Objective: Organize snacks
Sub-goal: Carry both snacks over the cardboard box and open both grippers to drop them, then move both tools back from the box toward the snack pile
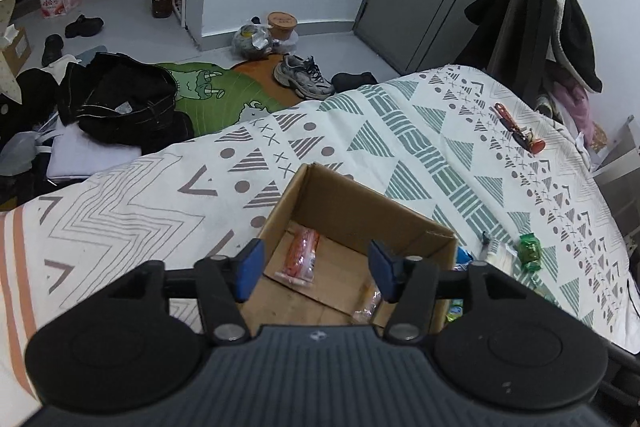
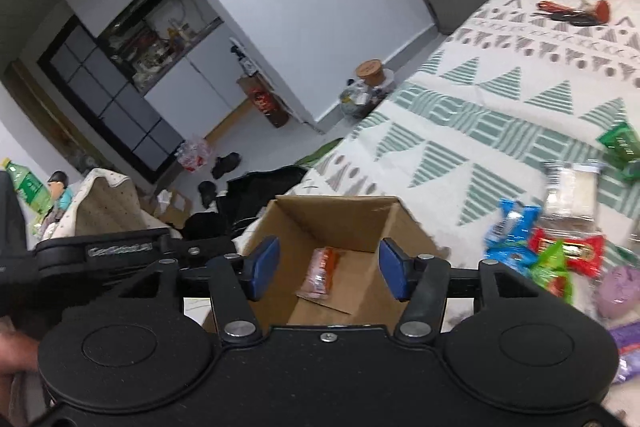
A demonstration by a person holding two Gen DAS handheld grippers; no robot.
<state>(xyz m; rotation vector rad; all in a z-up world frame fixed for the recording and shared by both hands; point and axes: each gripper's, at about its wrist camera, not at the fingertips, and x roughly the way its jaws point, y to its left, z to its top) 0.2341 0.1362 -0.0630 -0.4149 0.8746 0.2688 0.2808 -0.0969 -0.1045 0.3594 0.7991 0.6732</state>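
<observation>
An open cardboard box [image 1: 352,211] [image 2: 340,219] stands on the patterned bedspread. Inside lies an orange snack packet [image 1: 300,255] [image 2: 322,269], and a second clear-wrapped snack [image 1: 370,303] rests near the box's front right corner. My left gripper [image 1: 316,267] hangs open above the box with nothing between its blue pads. My right gripper [image 2: 328,271] is also open over the box, empty. To the right of the box lies a pile of snacks: a blue packet [image 2: 510,227], a red one [image 2: 568,251], a green one [image 2: 554,263] and a clear pack of white wafers [image 2: 572,191]. A green packet [image 1: 530,251] lies apart.
A red-handled tool [image 1: 520,127] [image 2: 576,11] lies far across the bedspread [image 1: 360,131]. Beyond the bed edge the floor holds black clothes [image 1: 120,99], a green rug [image 1: 224,95], sneakers [image 1: 304,75] and bags. A chair draped with dark clothes [image 1: 536,23] stands at the right.
</observation>
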